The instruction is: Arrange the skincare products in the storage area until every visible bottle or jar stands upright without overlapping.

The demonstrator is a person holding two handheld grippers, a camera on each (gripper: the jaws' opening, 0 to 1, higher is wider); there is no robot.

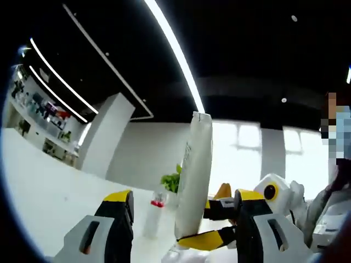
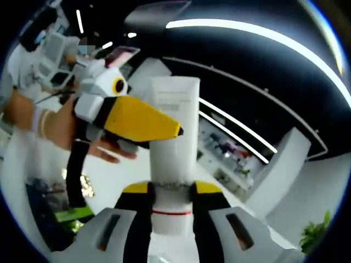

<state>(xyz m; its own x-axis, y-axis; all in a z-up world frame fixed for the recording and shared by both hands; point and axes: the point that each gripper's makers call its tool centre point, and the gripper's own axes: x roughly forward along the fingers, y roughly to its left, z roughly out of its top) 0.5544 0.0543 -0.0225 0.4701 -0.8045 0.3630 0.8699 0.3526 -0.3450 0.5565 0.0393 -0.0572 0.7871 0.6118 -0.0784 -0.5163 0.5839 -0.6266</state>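
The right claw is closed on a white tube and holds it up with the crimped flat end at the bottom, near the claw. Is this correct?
Not quite. In the right gripper view the right claw grips the white tube near its cap end; the flat end points up, away from the claw.

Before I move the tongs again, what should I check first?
1. Right tongs grip the white tube: ok, shut on its lower end.
2. Left tongs ready to help: ok, open, one jaw on each side of the tube.
3. Tube standing straight: cannot tell, both views tilt with the hands.
4. Free spot to set it down: cannot tell, no landing place is in sight.
5. Small bottle on the white table upright: ok.
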